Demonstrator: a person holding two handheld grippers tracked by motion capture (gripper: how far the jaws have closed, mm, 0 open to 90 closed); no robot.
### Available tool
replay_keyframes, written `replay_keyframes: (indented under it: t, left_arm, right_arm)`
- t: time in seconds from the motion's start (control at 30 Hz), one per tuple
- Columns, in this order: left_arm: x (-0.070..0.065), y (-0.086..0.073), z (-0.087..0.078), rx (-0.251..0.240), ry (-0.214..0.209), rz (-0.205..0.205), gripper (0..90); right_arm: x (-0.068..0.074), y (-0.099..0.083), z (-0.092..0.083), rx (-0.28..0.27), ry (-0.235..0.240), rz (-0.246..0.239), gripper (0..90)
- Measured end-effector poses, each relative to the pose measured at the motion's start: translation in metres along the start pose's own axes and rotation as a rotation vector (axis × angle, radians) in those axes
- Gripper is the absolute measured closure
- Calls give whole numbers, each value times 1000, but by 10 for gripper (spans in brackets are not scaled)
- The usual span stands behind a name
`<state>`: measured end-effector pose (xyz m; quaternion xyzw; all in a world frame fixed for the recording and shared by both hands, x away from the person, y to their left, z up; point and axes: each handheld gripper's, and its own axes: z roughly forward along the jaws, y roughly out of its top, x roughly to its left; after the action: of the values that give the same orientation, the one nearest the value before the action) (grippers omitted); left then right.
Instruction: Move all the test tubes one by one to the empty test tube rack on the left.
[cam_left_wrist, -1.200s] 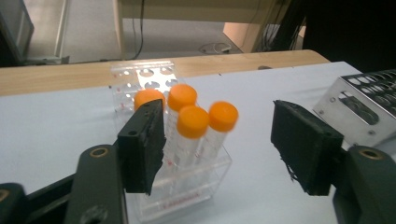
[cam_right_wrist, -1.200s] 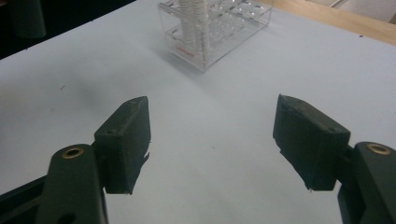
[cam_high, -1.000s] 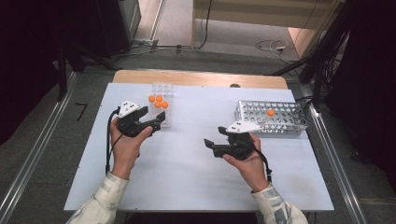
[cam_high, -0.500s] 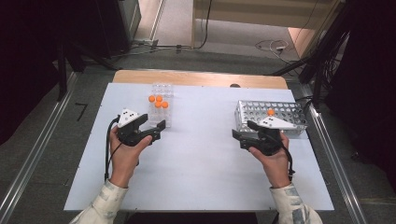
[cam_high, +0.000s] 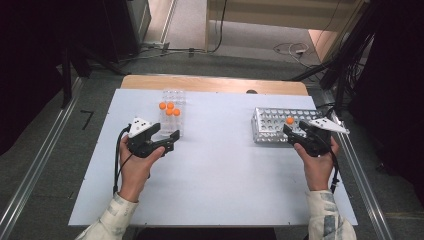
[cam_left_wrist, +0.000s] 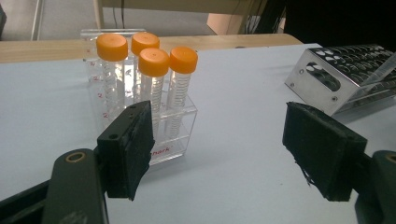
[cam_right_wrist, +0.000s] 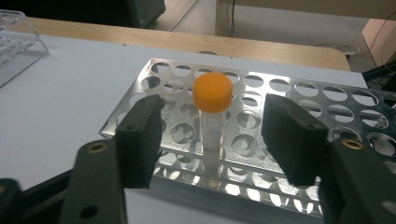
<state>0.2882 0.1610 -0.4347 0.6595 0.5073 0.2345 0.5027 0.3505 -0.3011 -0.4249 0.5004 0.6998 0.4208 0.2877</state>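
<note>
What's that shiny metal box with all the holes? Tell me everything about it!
It is a metal tube rack, silvery and shiny, with rows of round holes across its flat top and open sides. It lies flat on the white table, near the far right edge. One clear tube with an orange cap stands upright in a hole. The right gripper faces that tube, jaws open either side, not touching it.

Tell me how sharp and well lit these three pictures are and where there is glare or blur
High view: soft, evenly lit white table, dark surroundings. Left gripper view: orange-capped tubes fairly sharp, near black pads softer. Right gripper view: metal rack throws bright reflections, single tube clear, pads blurred.
</note>
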Motion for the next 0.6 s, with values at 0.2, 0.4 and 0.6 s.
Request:
replay_keyframes:
  t: [0.2,0.4,0.6]
  left_arm:
    - [0,-1,0,3,0,-2,245]
    - [0,-1,-1,1,-2,-2,247]
    - [-3,0,-1,-3,-11,1,249]
  right_arm:
    - [4,-4,23,16,-4,-27,522]
    - [1,-8,33,35,-23,-22,652]
    - [-3,-8,30,-2,-15,-2,719]
